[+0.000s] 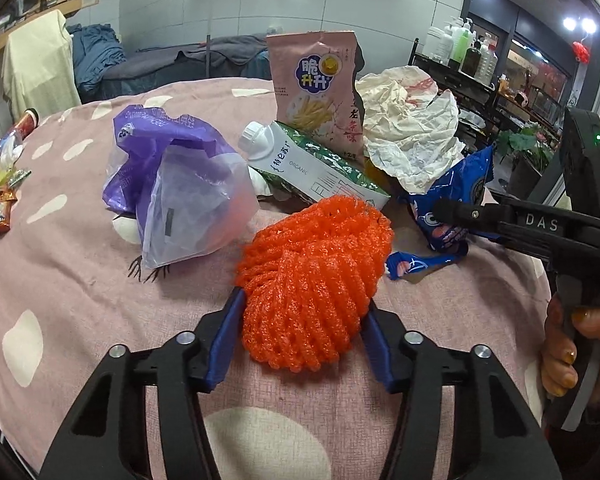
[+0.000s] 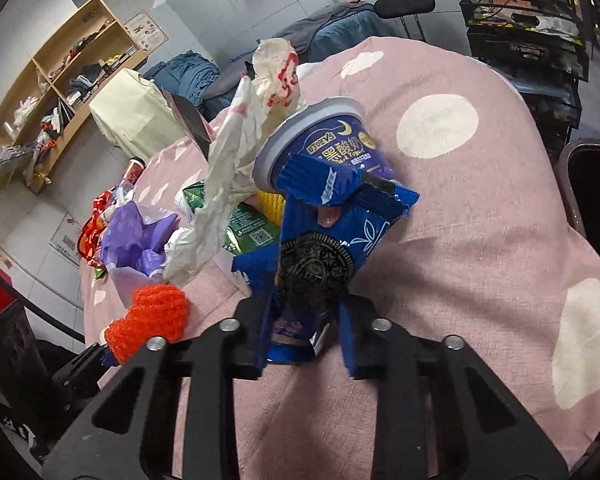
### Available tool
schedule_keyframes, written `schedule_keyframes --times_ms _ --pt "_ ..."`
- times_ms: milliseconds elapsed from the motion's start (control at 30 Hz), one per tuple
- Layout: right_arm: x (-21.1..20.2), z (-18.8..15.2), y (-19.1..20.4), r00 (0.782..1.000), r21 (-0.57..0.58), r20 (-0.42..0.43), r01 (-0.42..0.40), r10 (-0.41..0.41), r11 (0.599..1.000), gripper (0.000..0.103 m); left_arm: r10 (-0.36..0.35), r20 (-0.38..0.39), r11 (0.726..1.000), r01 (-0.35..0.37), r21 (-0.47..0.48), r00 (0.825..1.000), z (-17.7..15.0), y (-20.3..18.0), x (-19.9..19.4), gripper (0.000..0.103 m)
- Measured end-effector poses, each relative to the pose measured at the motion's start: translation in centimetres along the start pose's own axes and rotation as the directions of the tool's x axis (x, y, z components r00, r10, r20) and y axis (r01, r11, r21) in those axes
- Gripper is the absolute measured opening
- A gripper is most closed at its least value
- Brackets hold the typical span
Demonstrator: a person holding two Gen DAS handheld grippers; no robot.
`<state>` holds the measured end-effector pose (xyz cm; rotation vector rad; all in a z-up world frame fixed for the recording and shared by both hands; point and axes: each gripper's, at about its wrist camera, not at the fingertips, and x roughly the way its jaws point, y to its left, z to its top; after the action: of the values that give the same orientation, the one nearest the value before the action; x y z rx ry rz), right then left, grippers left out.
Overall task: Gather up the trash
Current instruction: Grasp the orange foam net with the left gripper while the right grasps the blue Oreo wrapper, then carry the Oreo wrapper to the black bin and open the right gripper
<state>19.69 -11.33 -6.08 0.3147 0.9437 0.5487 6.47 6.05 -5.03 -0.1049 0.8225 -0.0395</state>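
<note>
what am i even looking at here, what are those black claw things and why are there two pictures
There is no robot here: a person holds a hand-squeezed gripper in each hand, and each gripper carries a wide-angle camera looking along its two fingers. One picture comes from each camera.

The left gripper has closed on an orange foam net. The right gripper has closed on a blue cookie wrapper; the left view also shows it from the side, with the person's hand on its handle.

All this lies on a pink spotted cloth, with more trash: a purple plastic bag, a green and white carton, a pink snack bag, crumpled paper and a blue yogurt cup.

Foam net (image 1: pixel 316 280) lies before carton (image 1: pixel 312 164), bag (image 1: pixel 172 184) left.
</note>
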Motion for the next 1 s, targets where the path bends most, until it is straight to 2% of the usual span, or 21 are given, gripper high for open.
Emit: schedule_keyframes --times_ms 100,200,300,600,833,1000 --pt "-0.7 -0.2 0.3 1.000 -0.017 0.028 0.000 0.001 1.000 0.021 -0.002 0.023 1.000 0.002 0.001 1.000 -0.1 0.0 -0.5 0.038" --pt "-1.5 -0.6 0.4 0.999 -0.021 0.050 -0.018 0.019 1.000 0.012 -0.006 0.043 1.000 0.006 0.002 0.999 0.2 -0.1 -0.9 0.032" --pt "-3.0 -1.3 0.3 0.996 -0.025 0.078 -0.031 0.033 0.999 0.011 -0.026 0.062 1.000 0.026 0.003 0.998 0.4 -0.5 -1.5 0.030" --pt "-7.7 -2.6 -0.8 0.981 -0.047 0.193 0.024 -0.014 0.999 0.010 -0.095 0.132 0.994 0.086 0.072 0.987 1.1 -4.0 -2.9 0.029" --pt "-12.5 -2.7 -4.0 0.945 0.004 0.305 0.127 -0.122 0.992 0.010 -0.179 0.131 0.977 0.160 0.143 0.975 2.4 -7.9 -2.3 0.029" --pt "-15.4 -3.0 -7.4 0.889 0.073 0.357 0.278 -0.285 0.958 0.010 -0.242 0.113 0.955 0.216 0.202 0.964 3.1 -11.1 -1.6 0.029"
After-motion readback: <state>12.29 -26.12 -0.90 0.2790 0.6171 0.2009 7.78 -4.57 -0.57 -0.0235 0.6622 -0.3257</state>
